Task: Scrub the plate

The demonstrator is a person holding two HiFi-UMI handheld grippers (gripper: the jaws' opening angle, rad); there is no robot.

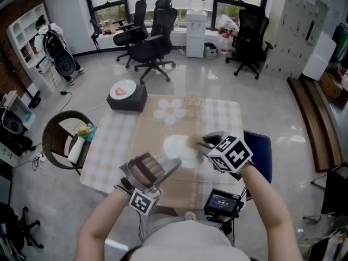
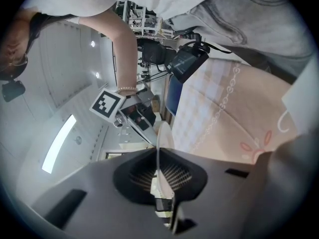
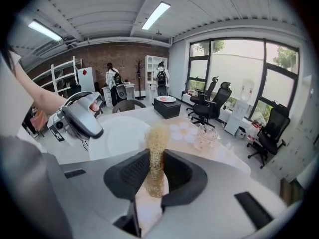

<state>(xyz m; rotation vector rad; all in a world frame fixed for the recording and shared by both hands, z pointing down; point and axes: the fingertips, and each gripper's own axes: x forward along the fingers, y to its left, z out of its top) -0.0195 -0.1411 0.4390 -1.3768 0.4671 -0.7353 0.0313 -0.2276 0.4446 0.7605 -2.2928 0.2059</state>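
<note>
Left gripper clamps the plate edge (right gripper pinches scrubber over it).

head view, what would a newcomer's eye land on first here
A white plate at the middle of the checked table, its near rim clamped in the left gripper. The right gripper holds a tan scrubber at the plate's right side.

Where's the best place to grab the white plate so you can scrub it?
Grip the plate by its thin rim, from the near left side, as the left hand-held gripper does now. It is wide and flat, so only the rim fits between jaws, and its face is free for the scrubber.
</note>
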